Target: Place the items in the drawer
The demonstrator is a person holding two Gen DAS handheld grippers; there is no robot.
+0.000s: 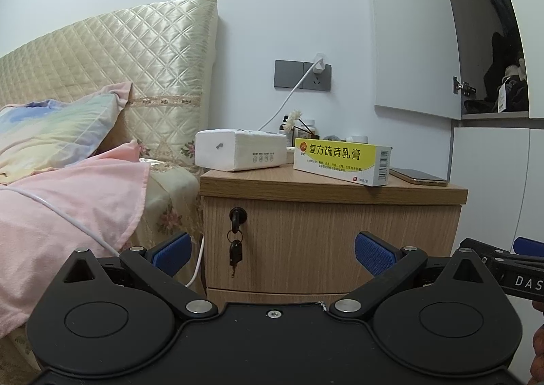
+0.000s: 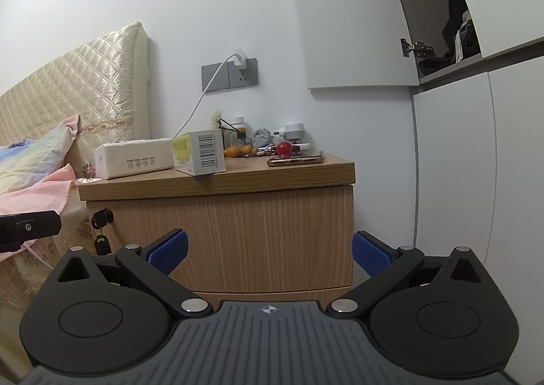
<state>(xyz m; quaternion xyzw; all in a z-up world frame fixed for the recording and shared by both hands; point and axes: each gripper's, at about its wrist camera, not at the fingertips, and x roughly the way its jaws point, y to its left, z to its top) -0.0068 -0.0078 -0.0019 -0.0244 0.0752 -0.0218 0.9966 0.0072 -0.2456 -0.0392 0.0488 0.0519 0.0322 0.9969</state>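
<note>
Wood-grain laminate covers the bedside cabinet (image 1: pixel 326 235), whose upper drawer front (image 2: pixel 234 238) is closed, a key (image 1: pixel 237 215) set in its lock at nine o'clock with a second key (image 1: pixel 235 254) dangling from a ring below it. What the drawer holds cannot be seen.

On the cabinet top, a yellow-and-white ointment box (image 1: pixel 341 160) lies on its long side near the front edge, just beside a white tissue pack (image 1: pixel 239 150) at its nine o'clock; whether the two touch is unclear. At the box's three o'clock a gold phone (image 1: pixel 418 177) lies flat. Toward twelve o'clock, against the wall, stand small bottles (image 2: pixel 238 130) and a dried flower (image 1: pixel 294 118). A red ball (image 2: pixel 284 148), orange pieces (image 2: pixel 238 150) and a grey bundle (image 2: pixel 261 136) show in the right wrist view.

The left gripper (image 1: pixel 272 254) faces the drawer front, jaws spread wide and holding nothing. The right gripper (image 2: pixel 270 254) likewise has its jaws spread wide and empty, at about the same height before the cabinet.

A white charger (image 2: pixel 239 60) sits in a grey wall socket plate (image 2: pixel 229 77), its cable (image 1: pixel 282 104) running down behind the tissue pack. At nine o'clock is a bed with a quilted cream headboard (image 1: pixel 136 58), a pastel pillow (image 1: pixel 51 133) and a pink blanket (image 1: pixel 68 208). At two o'clock a white wardrobe door (image 2: pixel 357 28) hangs open, with dark items (image 2: pixel 455 28) on the shelf inside.
</note>
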